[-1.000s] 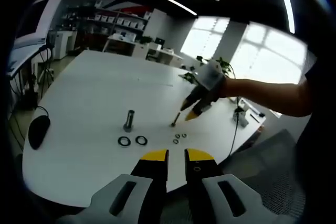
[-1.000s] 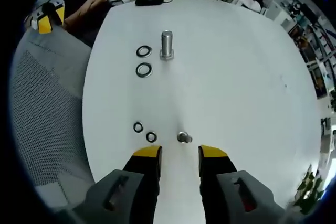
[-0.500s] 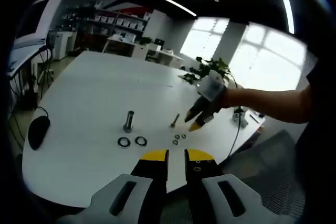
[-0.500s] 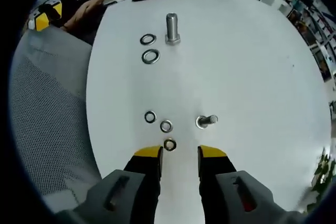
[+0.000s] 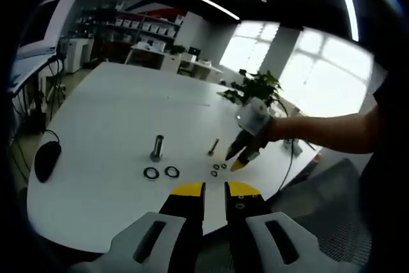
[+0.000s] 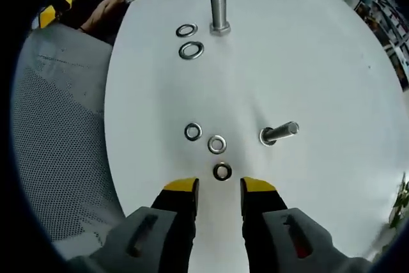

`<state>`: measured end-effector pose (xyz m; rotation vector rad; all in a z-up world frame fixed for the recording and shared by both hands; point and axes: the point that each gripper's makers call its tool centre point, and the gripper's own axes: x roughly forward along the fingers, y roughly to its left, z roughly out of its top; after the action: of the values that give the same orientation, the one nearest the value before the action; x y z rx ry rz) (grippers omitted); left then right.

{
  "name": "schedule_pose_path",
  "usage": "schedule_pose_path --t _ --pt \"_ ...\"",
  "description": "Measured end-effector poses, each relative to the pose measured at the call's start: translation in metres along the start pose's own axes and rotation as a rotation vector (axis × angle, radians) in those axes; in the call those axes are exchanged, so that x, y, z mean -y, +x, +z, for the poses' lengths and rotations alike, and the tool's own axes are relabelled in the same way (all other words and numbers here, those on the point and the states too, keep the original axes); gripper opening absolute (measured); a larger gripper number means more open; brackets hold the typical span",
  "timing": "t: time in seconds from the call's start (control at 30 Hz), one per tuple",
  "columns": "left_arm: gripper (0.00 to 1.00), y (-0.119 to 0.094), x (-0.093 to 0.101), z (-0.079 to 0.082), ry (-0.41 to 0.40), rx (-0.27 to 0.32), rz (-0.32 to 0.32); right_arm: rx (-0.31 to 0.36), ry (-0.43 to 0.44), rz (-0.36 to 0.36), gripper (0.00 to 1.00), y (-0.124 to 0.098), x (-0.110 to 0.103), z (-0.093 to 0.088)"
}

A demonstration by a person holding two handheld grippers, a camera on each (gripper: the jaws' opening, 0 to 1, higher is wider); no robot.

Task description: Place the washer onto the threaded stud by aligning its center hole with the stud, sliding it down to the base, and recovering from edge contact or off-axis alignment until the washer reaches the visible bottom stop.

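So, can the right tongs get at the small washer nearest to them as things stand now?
Probably yes. The right tongs are open, and the nearest small washer lies flat on the white table just ahead of the tips, with nothing between them.

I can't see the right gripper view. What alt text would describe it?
The right gripper, jaws open, hovers over a white table, with a small washer just ahead of its yellow tips. Two more small washers and a small stud lie beyond; a large stud with two large washers stands farther off.
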<state>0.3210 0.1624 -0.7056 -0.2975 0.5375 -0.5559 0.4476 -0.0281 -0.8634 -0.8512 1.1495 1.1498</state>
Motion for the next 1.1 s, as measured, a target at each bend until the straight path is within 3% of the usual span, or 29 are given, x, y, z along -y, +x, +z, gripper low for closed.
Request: schedule_pose_path --t 0.77,0.9,1.1 --pt "0.1 0.0001 -0.0002 0.0003 0.0 0.002 0.002 -0.038 -0.064 -0.042 0.23 0.0062 0.003 0.0059" --pt "0.1 0.0001 -0.0003 0.0003 -0.001 0.002 0.002 -0.025 -0.062 -0.05 0.15 0.0064 0.0066 0.0064" --pt "0.1 0.0004 0.0 0.0003 0.0 0.0 0.002 -0.016 -0.06 -0.044 0.14 0.0057 0.0072 0.0069"
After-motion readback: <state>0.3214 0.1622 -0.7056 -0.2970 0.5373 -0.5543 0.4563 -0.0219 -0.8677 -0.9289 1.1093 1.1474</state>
